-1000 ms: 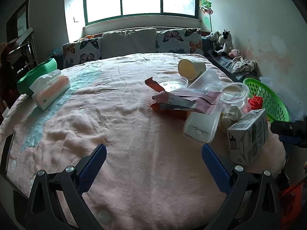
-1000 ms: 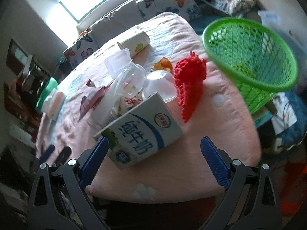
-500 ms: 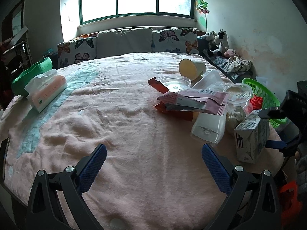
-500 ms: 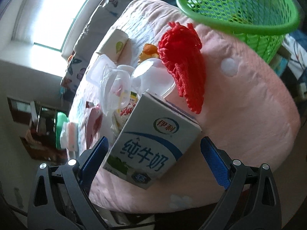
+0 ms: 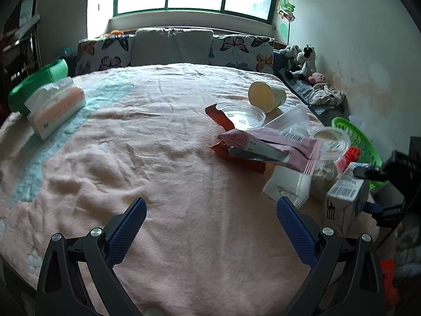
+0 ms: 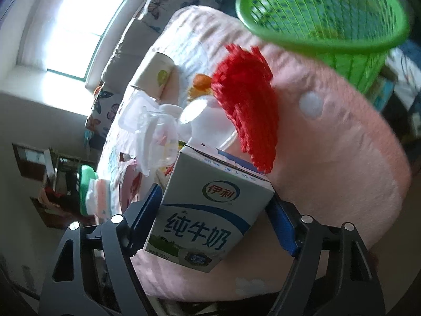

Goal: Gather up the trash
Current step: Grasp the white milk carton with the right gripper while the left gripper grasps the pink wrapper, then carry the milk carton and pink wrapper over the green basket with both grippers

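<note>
the right gripper [image 6: 214,226] has just been closing its jaws around the milk carton [image 6: 210,210], which stands between them in the lower centre of the right wrist view. both blue pads lie against the sides of the carton, so it is pinched. in the left wrist view the same carton [image 5: 344,202] is at the right edge, with the dark fingers of the right gripper [image 5: 368,187] on each side of it.

the left gripper [image 5: 210,226] has its jaws spread wide over the pink blanket [image 5: 163,173], with nothing between them (only bare blanket under the pads).

just above the carton in the right wrist view is a red mesh net [image 6: 247,105], and left of it clear plastic containers [image 6: 158,129] and a paper cup [image 6: 155,76] lying on its side. the green basket [image 6: 323,13] fills the upper right of that frame, beyond the edge of the blanket.

in the left wrist view the trash pile is in the right half: a pink wrapper [image 5: 271,147] lies over a red wrapper [image 5: 221,118], with a clear round lid [image 5: 242,114] behind and the paper cup above it. the green basket is at the right, behind the carton. a tissue pack [image 5: 55,110] lies at the left edge, well apart from the pile.
</note>
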